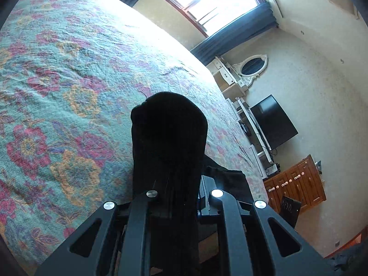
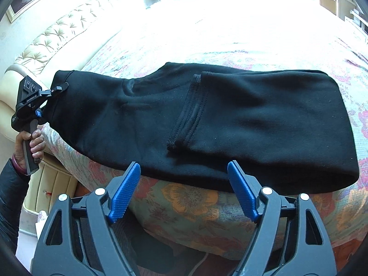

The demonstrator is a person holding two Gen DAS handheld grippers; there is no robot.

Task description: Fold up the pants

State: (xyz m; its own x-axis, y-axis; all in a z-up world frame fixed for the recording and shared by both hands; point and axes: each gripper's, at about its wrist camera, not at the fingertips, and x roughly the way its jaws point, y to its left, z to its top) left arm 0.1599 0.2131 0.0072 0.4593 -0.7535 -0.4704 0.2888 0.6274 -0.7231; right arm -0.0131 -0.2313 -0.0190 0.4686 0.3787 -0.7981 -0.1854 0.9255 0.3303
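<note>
Black pants (image 2: pixel 207 124) lie folded across the floral bedspread (image 2: pixel 191 200), the leg hems (image 2: pixel 188 115) doubled back over the middle. My left gripper (image 2: pixel 58 89) is shut on the pants' left end and lifts it off the bed's edge; in the left wrist view the black cloth (image 1: pixel 169 142) fills the space between its closed fingers (image 1: pixel 174 191). My right gripper (image 2: pixel 184 168) is open and empty, its blue pads (image 2: pixel 125 191) just short of the pants' near edge.
The bedspread (image 1: pixel 57 80) covers a wide bed. A cream tufted headboard (image 2: pixel 53 39) stands at the left. A television (image 1: pixel 273 122), a wooden cabinet (image 1: pixel 296 184) and a window (image 1: pixel 211 0) lie beyond the bed's far side.
</note>
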